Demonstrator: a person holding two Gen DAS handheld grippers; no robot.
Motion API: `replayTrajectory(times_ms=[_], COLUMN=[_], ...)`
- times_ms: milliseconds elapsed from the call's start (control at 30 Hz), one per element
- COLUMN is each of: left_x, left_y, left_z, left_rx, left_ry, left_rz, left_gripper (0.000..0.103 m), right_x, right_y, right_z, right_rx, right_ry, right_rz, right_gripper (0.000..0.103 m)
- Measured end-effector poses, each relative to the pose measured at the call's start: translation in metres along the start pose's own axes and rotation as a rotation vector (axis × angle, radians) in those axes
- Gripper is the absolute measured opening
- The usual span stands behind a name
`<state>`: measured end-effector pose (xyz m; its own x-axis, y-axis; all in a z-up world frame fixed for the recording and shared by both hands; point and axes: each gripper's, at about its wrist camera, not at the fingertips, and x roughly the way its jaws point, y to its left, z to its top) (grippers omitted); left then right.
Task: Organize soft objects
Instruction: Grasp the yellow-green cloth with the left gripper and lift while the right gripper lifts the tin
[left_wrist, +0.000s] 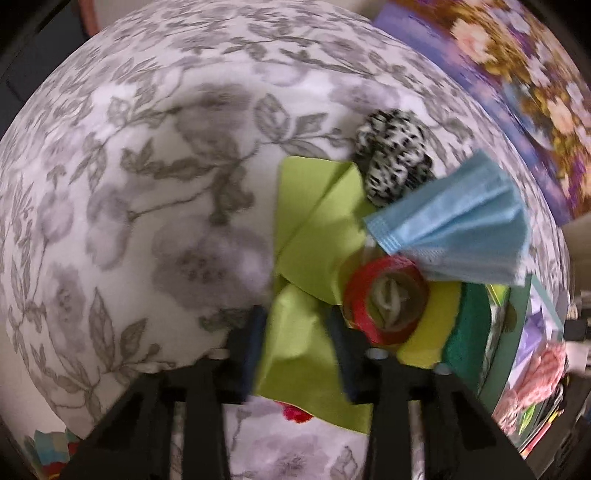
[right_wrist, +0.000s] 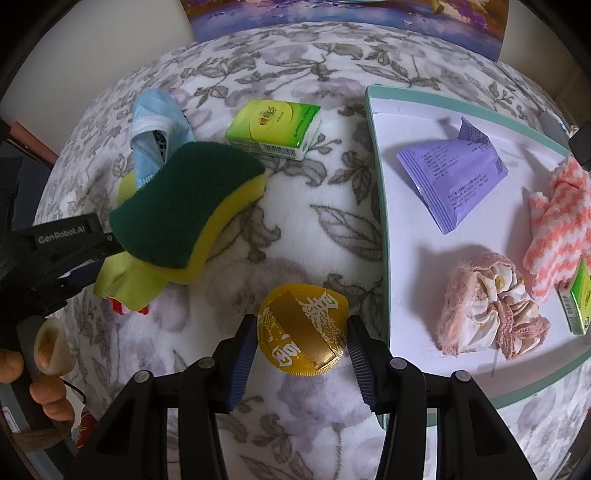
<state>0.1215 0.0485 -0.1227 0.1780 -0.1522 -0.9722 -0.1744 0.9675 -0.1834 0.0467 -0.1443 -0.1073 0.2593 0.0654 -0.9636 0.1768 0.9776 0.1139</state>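
My left gripper (left_wrist: 299, 347) points down at a pile on the floral blanket, and its blue pads pinch a bunched lime-green cloth (left_wrist: 317, 221). Beside that cloth lie a red tape roll (left_wrist: 384, 299), a blue face mask (left_wrist: 454, 229), a black-and-white scrunchie (left_wrist: 391, 158) and a yellow-green sponge (left_wrist: 443, 332). In the right wrist view the sponge (right_wrist: 184, 203) rests on top of the green cloth (right_wrist: 122, 284). My right gripper (right_wrist: 303, 354) is shut on a round gold packet (right_wrist: 303, 314), with both pads against its edges just above the blanket.
A white tray with a teal rim (right_wrist: 384, 221) lies to the right. It holds a purple packet (right_wrist: 450, 177), a pink striped cloth (right_wrist: 557, 229), a pink frilled fabric (right_wrist: 487, 306) and a green pack. A green tissue pack (right_wrist: 273, 125) lies on the blanket. A person's hand (right_wrist: 48, 398) holds the left tool.
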Motion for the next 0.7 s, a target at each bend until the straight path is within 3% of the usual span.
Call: replayTrajectory(times_ms=[100, 200, 433, 700], left_x=[0.0, 0.0, -0.016, -0.065], left_y=[-0.004, -0.002, -0.001, -0.006], left_z=[0.0, 0.001, 0.003, 0.006], left_rx=[0.017, -0.012, -0.039, -0.031], left_ry=[0.005, 0.015, -0.016, -0.154], left_rz=[-0.007, -0.064, -0.153, -0.229], left_gripper=[0.01, 0.006, 0.005, 0.004], right_x=[0.0, 0.001, -0.002, -0.026], right_y=[0.0, 0.0, -0.001, -0.009], right_z=[0.0, 0.0, 0.001, 0.006], right_rx=[0.0, -0.001, 0.01, 0.046], right_ry=[0.0, 0.001, 0.002, -0.047], right_rz=[0.0, -0.002, 0.012, 0.077], right_gripper=[0.051, 0.051, 0.051, 0.05])
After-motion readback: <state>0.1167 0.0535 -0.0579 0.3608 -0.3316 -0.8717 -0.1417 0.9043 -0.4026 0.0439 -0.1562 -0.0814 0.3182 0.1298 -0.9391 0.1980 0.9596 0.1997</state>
